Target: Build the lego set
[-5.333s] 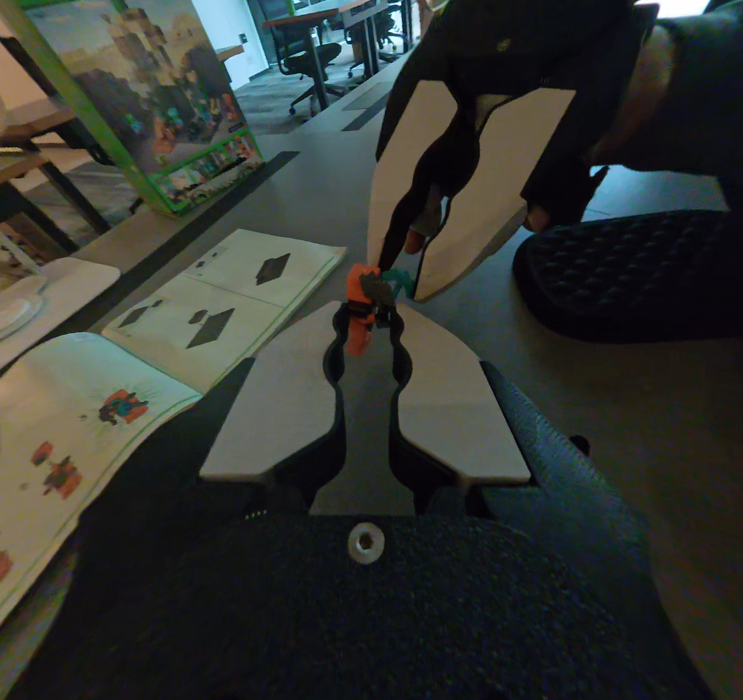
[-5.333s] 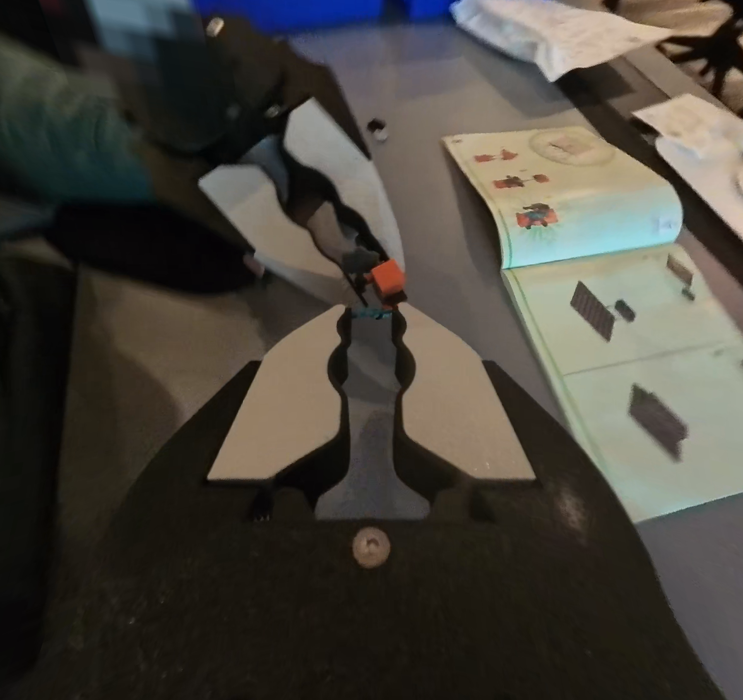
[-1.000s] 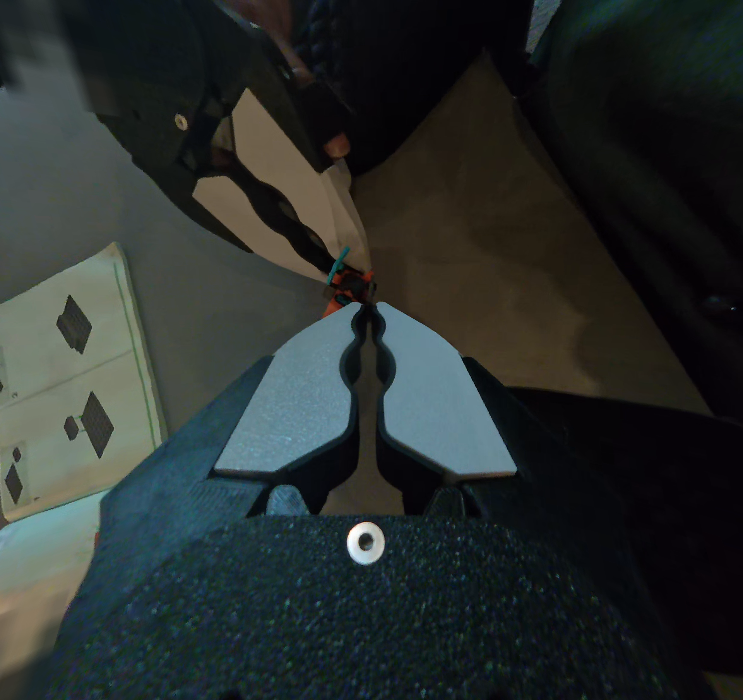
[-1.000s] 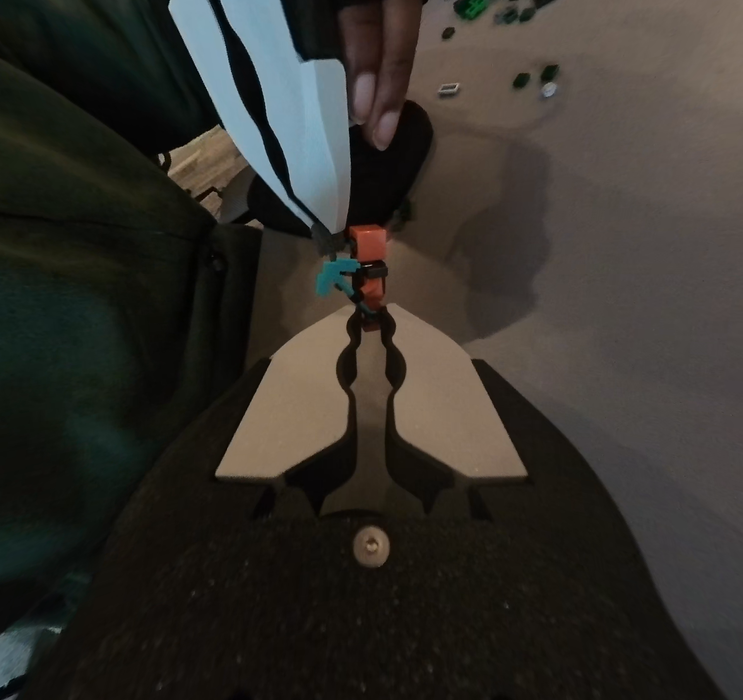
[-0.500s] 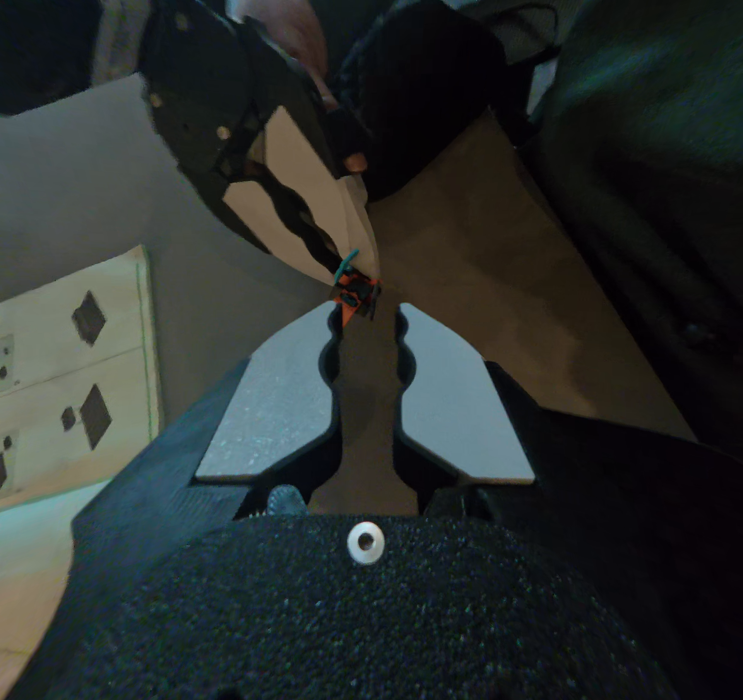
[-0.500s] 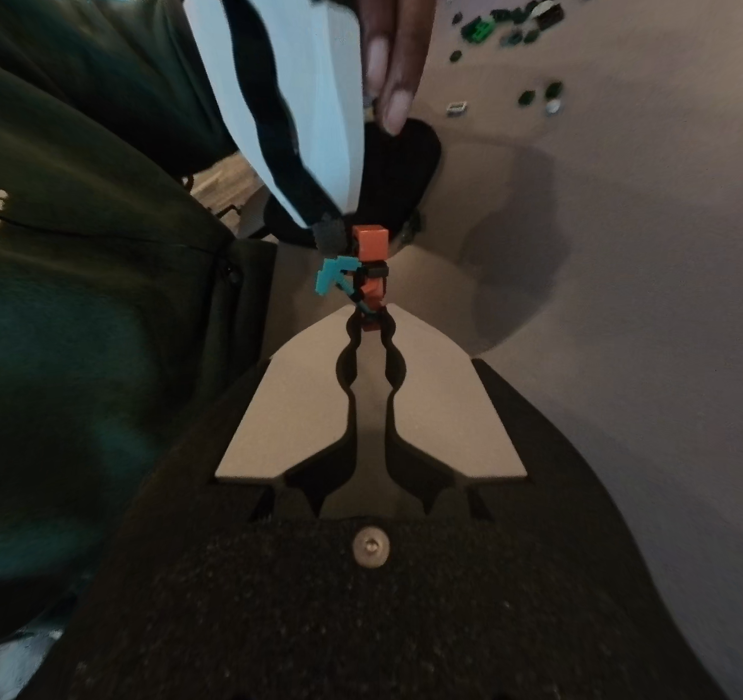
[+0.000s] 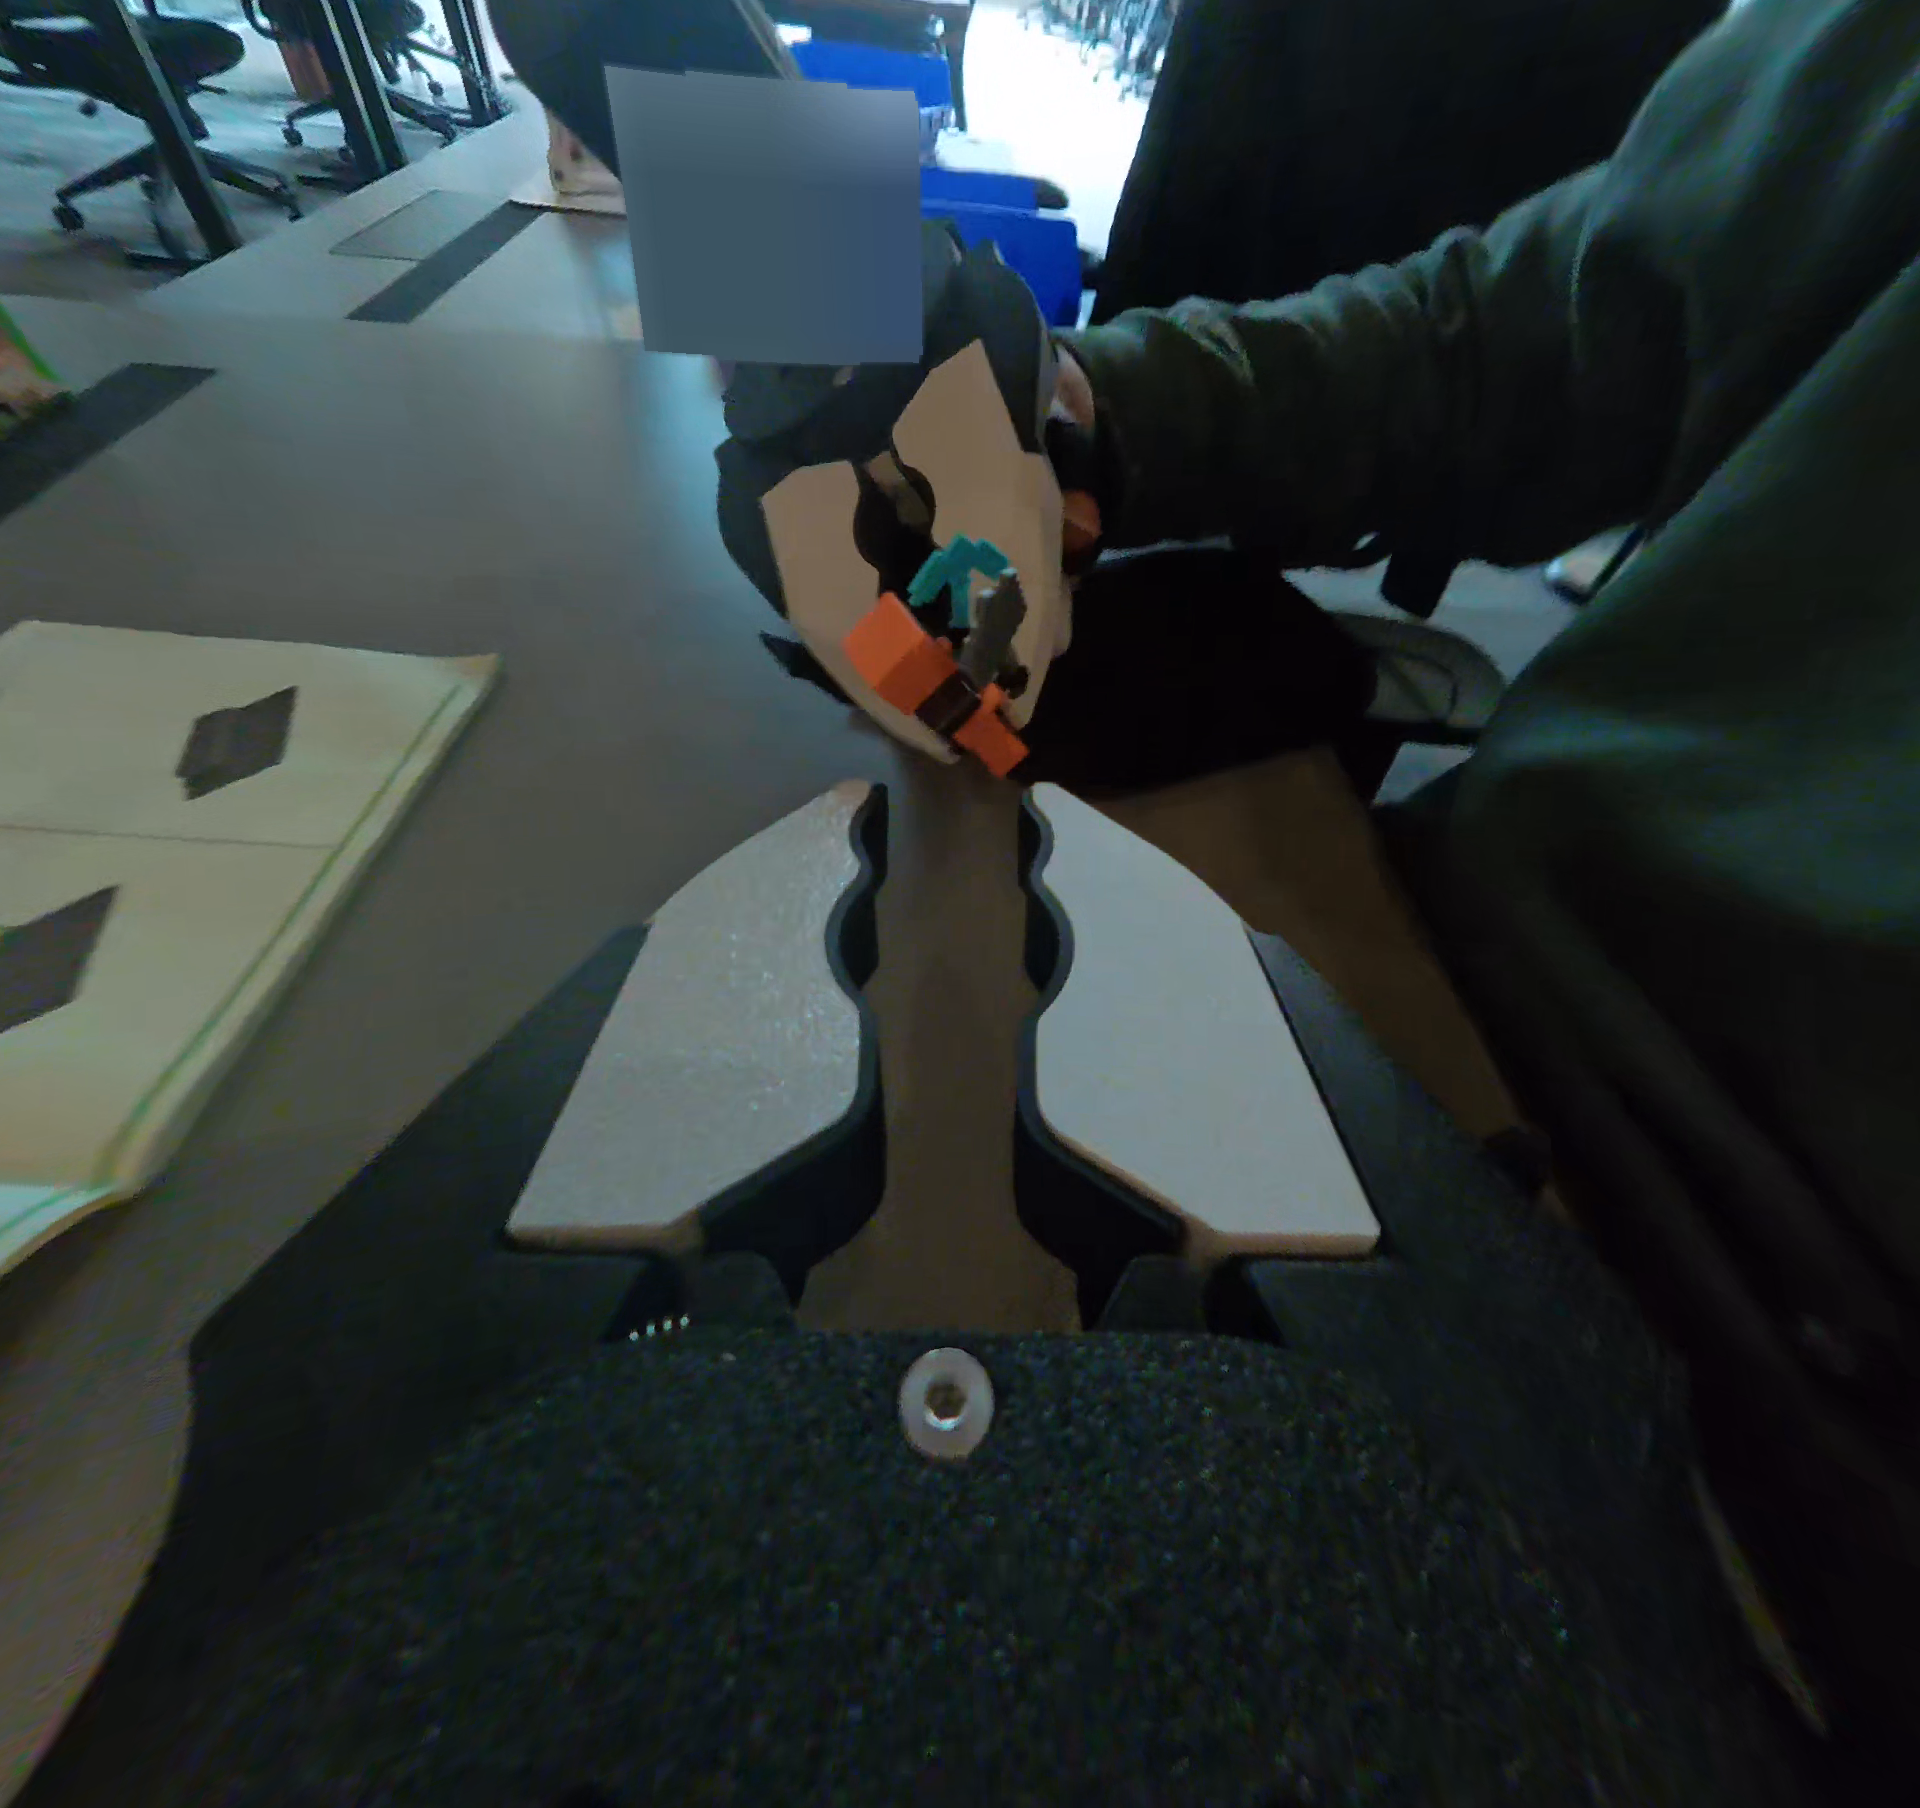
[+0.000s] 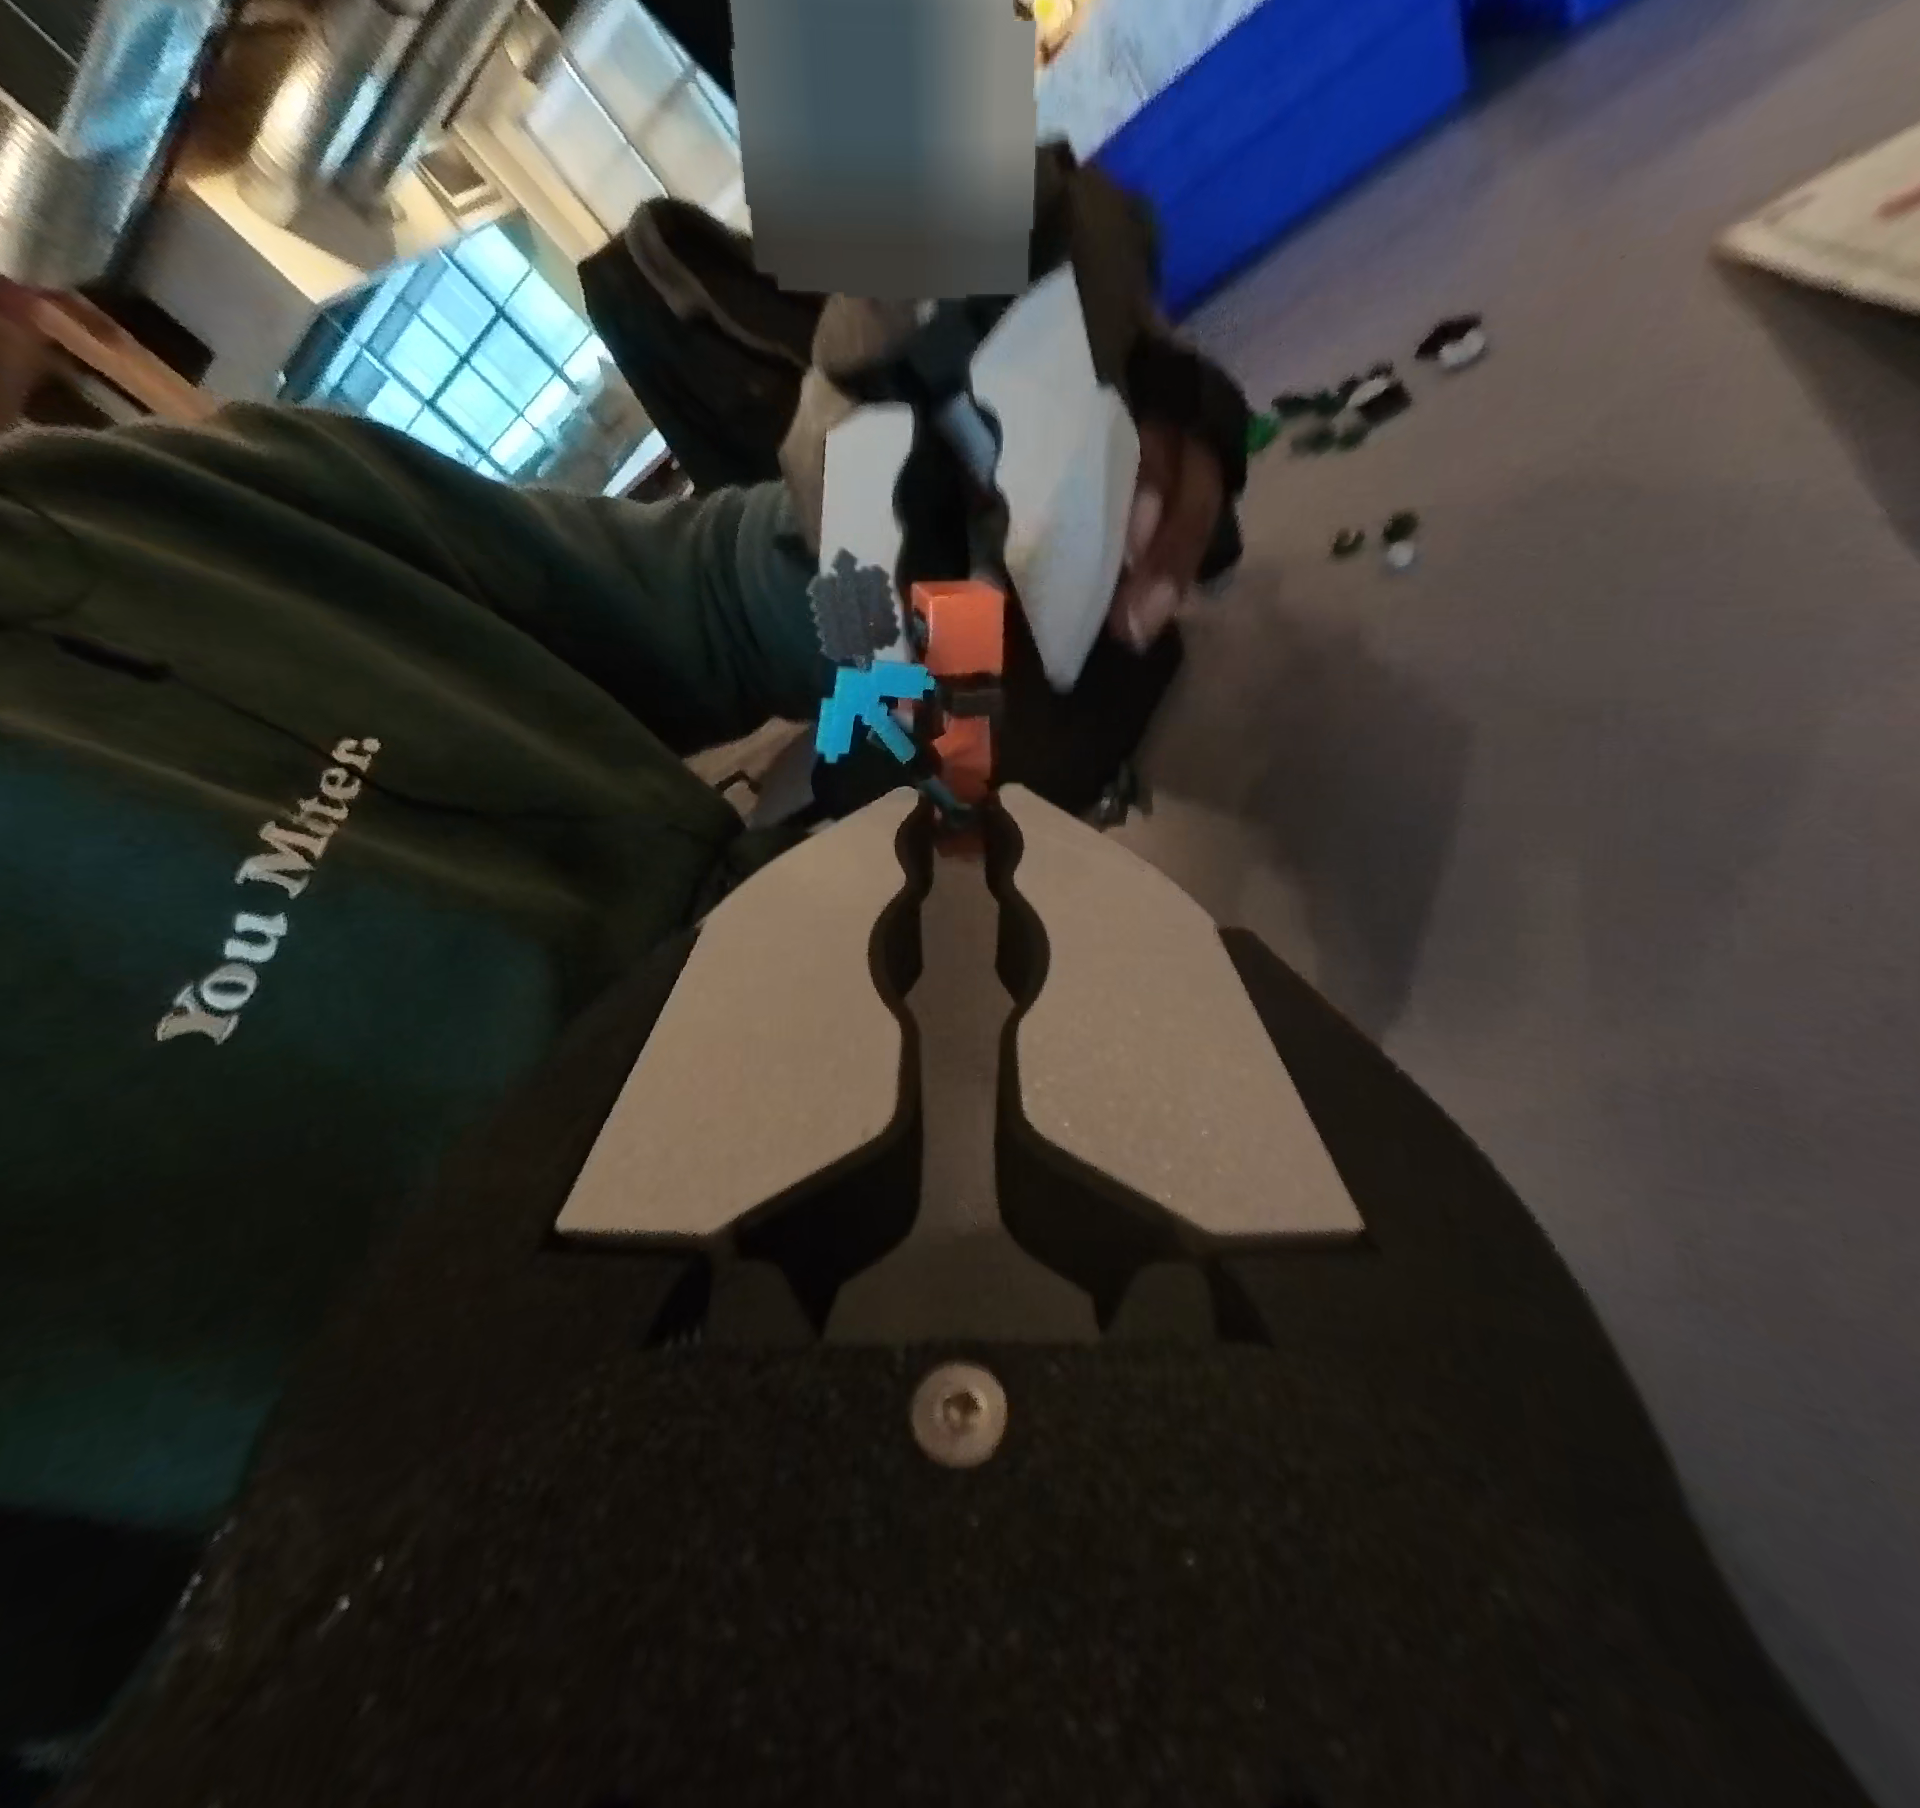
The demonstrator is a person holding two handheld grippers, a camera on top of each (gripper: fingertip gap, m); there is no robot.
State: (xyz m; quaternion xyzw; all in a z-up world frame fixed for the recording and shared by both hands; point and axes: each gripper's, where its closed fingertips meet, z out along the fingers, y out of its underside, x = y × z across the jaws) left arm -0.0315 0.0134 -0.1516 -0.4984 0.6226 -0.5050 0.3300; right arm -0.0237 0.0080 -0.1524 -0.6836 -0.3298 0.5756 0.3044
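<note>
Loose bricks (image 8: 1340, 413) show only rightward, where right gripper (image 8: 951, 818) pinches figure (image 8: 961, 693); left gripper (image 7: 954, 802) gapes empty.

Both views are dim in the foreground with bright windows (image 8: 468, 376) upper left; edges bend fisheye-style, and the right wrist background is motion-blurred.

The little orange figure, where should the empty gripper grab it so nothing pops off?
Probably its blocky orange head, pinched on the flat sides from above. The right gripper already clamps the legs, and the blue pickaxe sticks out beside the body, so the open left gripper should avoid it.
</note>
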